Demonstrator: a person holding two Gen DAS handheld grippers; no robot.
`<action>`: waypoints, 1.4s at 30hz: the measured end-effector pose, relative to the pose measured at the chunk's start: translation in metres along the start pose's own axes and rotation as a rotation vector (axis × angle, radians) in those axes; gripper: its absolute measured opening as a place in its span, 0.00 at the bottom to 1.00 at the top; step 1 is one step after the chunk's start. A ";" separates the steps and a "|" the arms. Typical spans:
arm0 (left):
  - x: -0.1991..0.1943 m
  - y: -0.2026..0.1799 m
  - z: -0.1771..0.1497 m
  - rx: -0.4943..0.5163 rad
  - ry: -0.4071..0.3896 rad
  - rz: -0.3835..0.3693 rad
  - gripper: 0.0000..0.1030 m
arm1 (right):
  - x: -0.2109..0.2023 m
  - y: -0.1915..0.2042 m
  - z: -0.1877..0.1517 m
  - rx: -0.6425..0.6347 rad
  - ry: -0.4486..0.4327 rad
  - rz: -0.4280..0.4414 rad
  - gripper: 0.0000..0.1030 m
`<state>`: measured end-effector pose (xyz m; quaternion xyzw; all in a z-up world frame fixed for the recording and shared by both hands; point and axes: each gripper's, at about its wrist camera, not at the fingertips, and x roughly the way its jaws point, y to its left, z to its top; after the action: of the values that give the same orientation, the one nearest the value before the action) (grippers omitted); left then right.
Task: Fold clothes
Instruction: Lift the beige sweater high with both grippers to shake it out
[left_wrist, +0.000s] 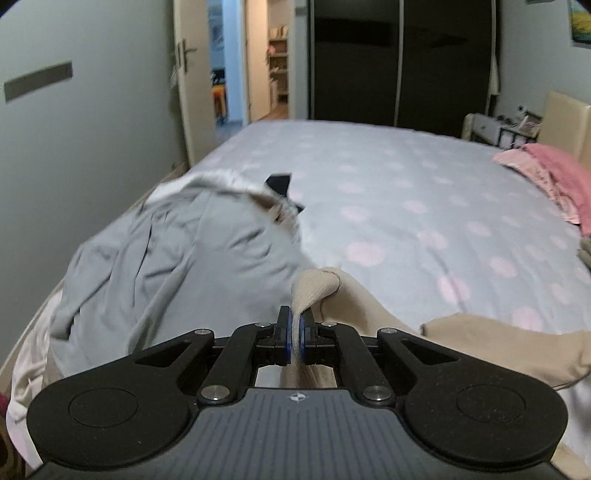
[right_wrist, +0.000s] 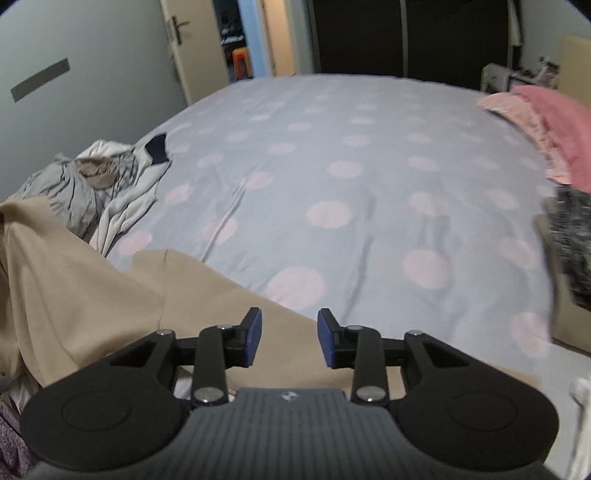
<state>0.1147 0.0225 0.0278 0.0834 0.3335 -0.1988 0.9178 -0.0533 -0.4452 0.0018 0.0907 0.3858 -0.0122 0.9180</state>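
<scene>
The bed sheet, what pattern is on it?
The bed sheet is pale blue-grey with big pink dots. The right wrist view shows it best.

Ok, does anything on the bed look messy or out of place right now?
Yes. A crumpled heap of grey and white clothes sits unfolded at the bed's left edge, and pink garments spill loosely over the far right corner. The beige garment is bunched up in the shut left gripper; the right gripper is open, empty.

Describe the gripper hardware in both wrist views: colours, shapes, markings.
The left gripper and right gripper match: black linkage arms with silver pivot bolts, blue pads on the fingers, two round black discs, and a ribbed grey body bearing a small white emblem. No cables or sleeves in view.
</scene>
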 end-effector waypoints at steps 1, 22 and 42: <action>0.002 0.002 -0.001 -0.001 0.006 0.005 0.02 | 0.012 0.003 0.003 -0.006 0.015 0.012 0.40; 0.036 0.029 -0.018 -0.036 0.155 0.034 0.03 | 0.201 0.052 0.042 -0.053 0.176 0.193 0.63; -0.014 0.004 0.001 -0.050 -0.043 -0.047 0.02 | 0.051 0.044 0.061 0.046 -0.159 0.076 0.02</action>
<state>0.1075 0.0296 0.0377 0.0484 0.3204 -0.2138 0.9216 0.0295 -0.4102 0.0138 0.1251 0.3076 0.0068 0.9432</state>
